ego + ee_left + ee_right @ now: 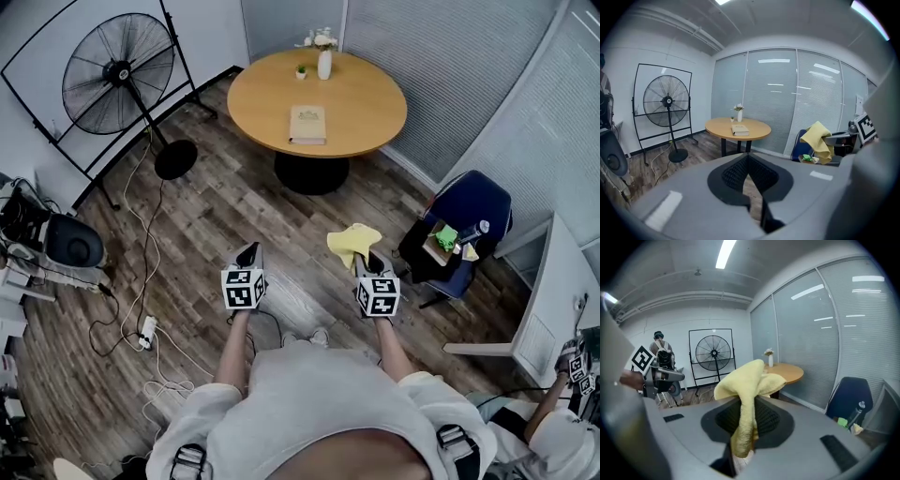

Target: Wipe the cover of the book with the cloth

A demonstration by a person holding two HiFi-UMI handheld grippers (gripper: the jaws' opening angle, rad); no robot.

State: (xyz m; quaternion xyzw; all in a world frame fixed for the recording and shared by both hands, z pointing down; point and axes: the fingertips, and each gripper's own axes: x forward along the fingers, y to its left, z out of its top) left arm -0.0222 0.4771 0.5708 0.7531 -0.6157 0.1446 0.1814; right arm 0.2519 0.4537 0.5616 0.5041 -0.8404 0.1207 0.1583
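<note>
Far left, a standing fan [117,75] by the wall, with a black rounded device [70,242] below it. Loose cables run across the wood floor [216,211] to a power strip [146,330].

Left gripper [248,251] is held low over the floor in front of the person. Its jaws are pressed together with nothing between them; only a thin sliver of floor shows behind the pads.

Centre top, a round wooden table [366,112], well apart from both grippers. The book [307,125] lies flat on it, closed, cover up, near the front edge. A white vase [324,62] with flowers and a tiny potted plant [301,71] stand at the back of the table, apart from the book.

Right gripper [367,261] is level with the left one, also over the floor. Its jaws are clamped on the yellow cloth [353,242], which bunches up above the tips and hangs down between the pads. The cloth is nowhere near the book.

Right, a dark blue chair [473,202] holds a green item [446,236] and a bottle [474,229] on its seat. Bottom right corner, part of another person [553,436] with a marker cube [576,370].
</note>
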